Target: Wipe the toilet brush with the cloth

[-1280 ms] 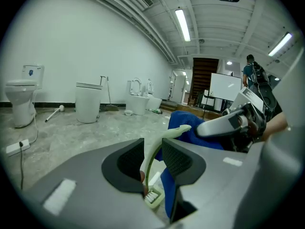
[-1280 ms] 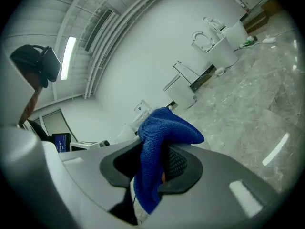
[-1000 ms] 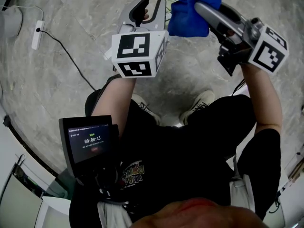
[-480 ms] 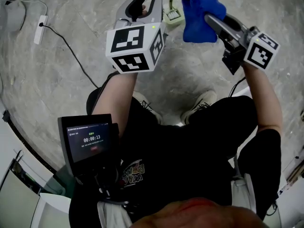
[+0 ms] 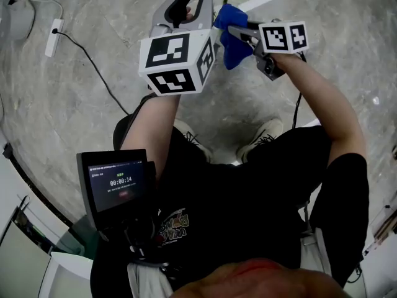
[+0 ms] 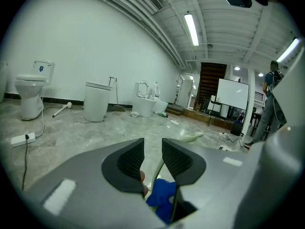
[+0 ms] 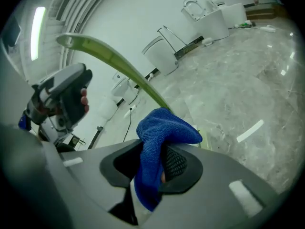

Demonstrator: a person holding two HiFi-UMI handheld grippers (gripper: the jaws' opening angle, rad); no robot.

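The toilet brush has a pale green handle [image 6: 189, 138] that passes between the jaws of my left gripper [image 6: 152, 146], which is shut on it. Seen from the right gripper view, the handle [image 7: 112, 61] slants up to the left from the blue cloth [image 7: 162, 128]. My right gripper [image 7: 153, 149] is shut on that cloth and presses it against the brush. In the left gripper view the cloth [image 6: 161, 198] bunches just under the left jaws and hides the brush's lower end. In the head view, the right gripper [image 5: 240, 33] points left at the left gripper [image 5: 194, 5], with the cloth [image 5: 231, 49] between them.
A power strip [image 5: 52, 35] with its cable lies on the marble floor to the left. A toilet [image 6: 29, 92], a white bin [image 6: 96, 101] and more toilets stand along the wall. A whiteboard [image 6: 231, 97] and a person [image 6: 271, 104] are far right. A screen [image 5: 118, 185] hangs at my chest.
My right gripper has swung left and down with the cloth, from beyond the brush to right beside the left jaws. The brush head that showed earlier is now covered by cloth.
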